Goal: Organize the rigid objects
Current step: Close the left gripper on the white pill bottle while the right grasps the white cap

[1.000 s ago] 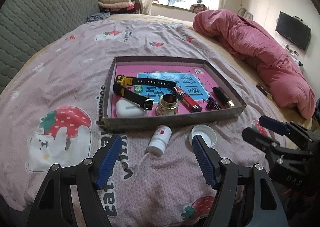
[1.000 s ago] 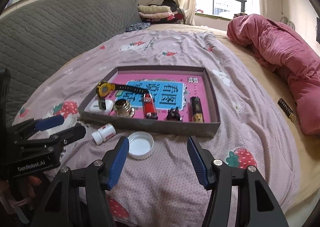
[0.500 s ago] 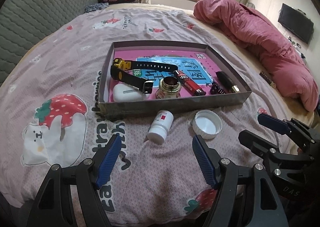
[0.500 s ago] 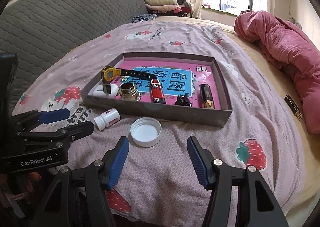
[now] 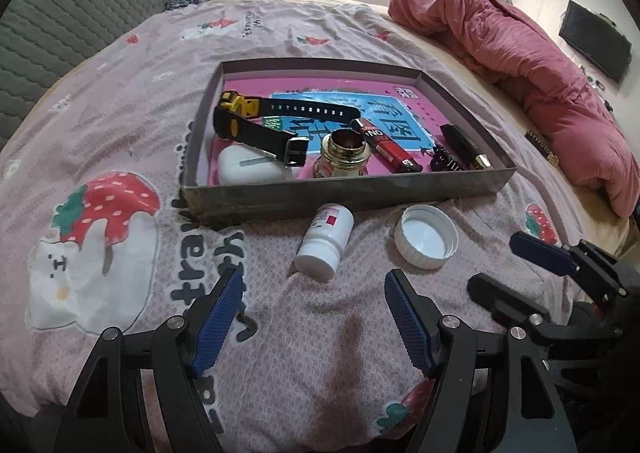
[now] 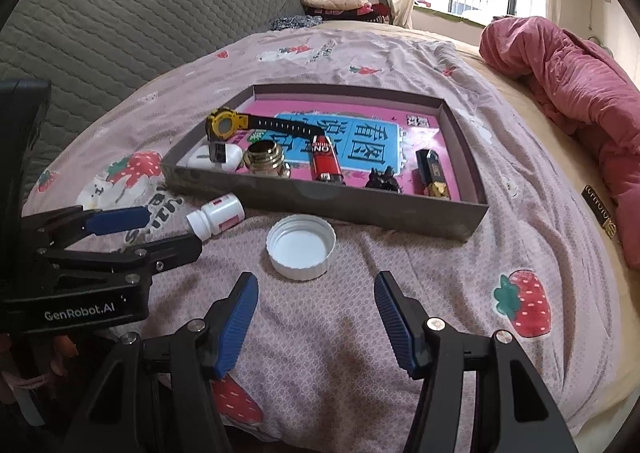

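From the left wrist, the left tool (image 5: 314, 281) hangs with its fingers apart and nothing between them, above the bed (image 5: 120, 125). Just ahead lies a white pill bottle (image 5: 326, 239) on its side, touching the tray (image 5: 348, 195); a white cap (image 5: 426, 241) sits beside it.

From the right wrist, the right tool (image 6: 316, 285) is likewise spread wide and holding nothing, with the cap (image 6: 301, 246) just beyond it and the bottle (image 6: 216, 218) to the left.

"GenRobot.AI" on left tongs (image 6: 140, 235) body, "ONE" on red lighter (image 6: 326, 163)
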`<state>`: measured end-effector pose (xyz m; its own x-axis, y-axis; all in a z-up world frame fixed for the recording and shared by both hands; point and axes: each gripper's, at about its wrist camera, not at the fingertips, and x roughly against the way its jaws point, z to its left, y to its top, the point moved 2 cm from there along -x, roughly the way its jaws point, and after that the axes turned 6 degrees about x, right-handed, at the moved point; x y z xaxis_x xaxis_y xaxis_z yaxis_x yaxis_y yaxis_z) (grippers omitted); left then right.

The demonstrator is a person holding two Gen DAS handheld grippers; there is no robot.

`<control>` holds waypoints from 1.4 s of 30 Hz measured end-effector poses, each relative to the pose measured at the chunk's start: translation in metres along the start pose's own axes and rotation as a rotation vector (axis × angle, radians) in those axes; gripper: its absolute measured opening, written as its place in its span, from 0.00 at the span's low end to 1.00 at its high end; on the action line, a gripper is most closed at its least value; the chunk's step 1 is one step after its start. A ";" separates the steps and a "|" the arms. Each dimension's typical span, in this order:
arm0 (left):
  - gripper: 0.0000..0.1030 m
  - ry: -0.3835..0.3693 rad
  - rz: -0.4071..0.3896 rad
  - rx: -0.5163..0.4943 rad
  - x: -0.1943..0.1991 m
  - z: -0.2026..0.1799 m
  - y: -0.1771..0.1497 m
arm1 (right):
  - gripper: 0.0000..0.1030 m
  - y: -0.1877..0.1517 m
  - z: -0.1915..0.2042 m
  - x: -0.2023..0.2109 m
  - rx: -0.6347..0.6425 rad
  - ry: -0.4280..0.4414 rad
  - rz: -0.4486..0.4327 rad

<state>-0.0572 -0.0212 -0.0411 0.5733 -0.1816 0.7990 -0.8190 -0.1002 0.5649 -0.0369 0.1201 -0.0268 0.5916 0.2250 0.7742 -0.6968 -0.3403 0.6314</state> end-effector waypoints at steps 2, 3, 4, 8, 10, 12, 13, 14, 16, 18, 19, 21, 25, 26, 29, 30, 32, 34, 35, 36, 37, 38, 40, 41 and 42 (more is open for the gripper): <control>0.72 0.008 -0.004 -0.011 -0.004 -0.001 0.002 | 0.58 0.000 -0.001 -0.005 -0.007 -0.004 0.010; 0.72 0.014 -0.005 -0.021 -0.008 -0.002 0.003 | 0.58 0.000 -0.001 -0.007 -0.009 -0.002 0.009; 0.72 0.015 -0.005 -0.025 -0.011 -0.003 0.004 | 0.58 0.000 -0.001 -0.009 -0.009 -0.003 0.010; 0.72 0.021 -0.004 -0.035 -0.020 -0.004 0.007 | 0.58 -0.001 -0.002 -0.019 -0.014 -0.002 0.026; 0.72 0.023 -0.003 -0.036 -0.023 -0.004 0.009 | 0.58 -0.002 -0.003 -0.023 -0.017 0.002 0.030; 0.72 0.025 -0.003 -0.031 -0.026 -0.001 0.010 | 0.58 -0.001 -0.003 -0.026 -0.019 0.005 0.032; 0.73 0.026 -0.004 -0.025 -0.028 0.001 0.010 | 0.58 -0.001 -0.003 -0.028 -0.020 0.007 0.033; 0.73 0.027 -0.004 -0.020 -0.029 0.003 0.011 | 0.58 -0.001 -0.003 -0.030 -0.022 0.008 0.034; 0.73 0.029 -0.004 -0.008 -0.032 0.007 0.013 | 0.58 -0.001 -0.002 -0.033 -0.021 0.012 0.038; 0.72 0.028 -0.007 -0.003 -0.034 0.010 0.014 | 0.58 0.000 -0.001 -0.037 -0.017 0.010 0.040; 0.72 0.027 -0.007 -0.003 -0.034 0.010 0.015 | 0.58 0.001 0.000 -0.038 -0.013 0.008 0.041; 0.71 0.025 -0.009 -0.005 -0.036 0.011 0.015 | 0.58 0.002 0.000 -0.040 -0.011 0.008 0.037; 0.65 0.016 -0.009 -0.019 -0.038 0.008 0.014 | 0.58 0.004 0.000 -0.046 -0.006 0.010 0.033; 0.62 0.012 -0.010 -0.024 -0.039 0.007 0.014 | 0.58 0.005 0.000 -0.047 -0.004 0.011 0.032; 0.56 0.012 -0.011 -0.046 -0.040 0.003 0.013 | 0.58 0.007 0.000 -0.051 0.004 0.010 0.025; 0.55 0.010 -0.010 -0.049 -0.041 0.002 0.013 | 0.58 0.007 0.001 -0.052 0.005 0.011 0.024; 0.51 0.001 -0.007 -0.049 -0.042 0.001 0.014 | 0.60 0.008 0.001 -0.054 0.008 0.012 0.021; 0.50 -0.010 -0.002 -0.044 -0.043 0.002 0.014 | 0.61 0.009 0.002 -0.057 0.011 0.013 0.018; 0.50 -0.017 0.000 -0.040 -0.043 0.002 0.014 | 0.61 0.009 0.002 -0.058 0.015 0.011 0.017; 0.50 -0.026 0.001 -0.036 -0.044 0.001 0.015 | 0.61 0.010 0.003 -0.060 0.018 0.009 0.016; 0.49 -0.032 0.003 -0.034 -0.044 0.001 0.015 | 0.61 0.011 0.003 -0.061 0.022 0.007 0.015; 0.49 -0.037 0.005 -0.033 -0.045 0.001 0.015 | 0.61 0.011 0.003 -0.062 0.029 0.003 0.013; 0.49 -0.048 0.008 -0.032 -0.046 0.000 0.014 | 0.61 0.012 0.005 -0.064 0.046 -0.011 0.009; 0.48 -0.049 0.009 -0.033 -0.047 0.000 0.014 | 0.61 0.012 0.006 -0.065 0.054 -0.018 0.009; 0.48 -0.049 0.010 -0.034 -0.047 -0.001 0.014 | 0.61 0.012 0.006 -0.066 0.055 -0.019 0.008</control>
<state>-0.0956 -0.0131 -0.0708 0.5628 -0.2304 0.7938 -0.8229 -0.0649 0.5645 -0.0815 0.0955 -0.0702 0.5945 0.2046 0.7776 -0.6783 -0.3918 0.6216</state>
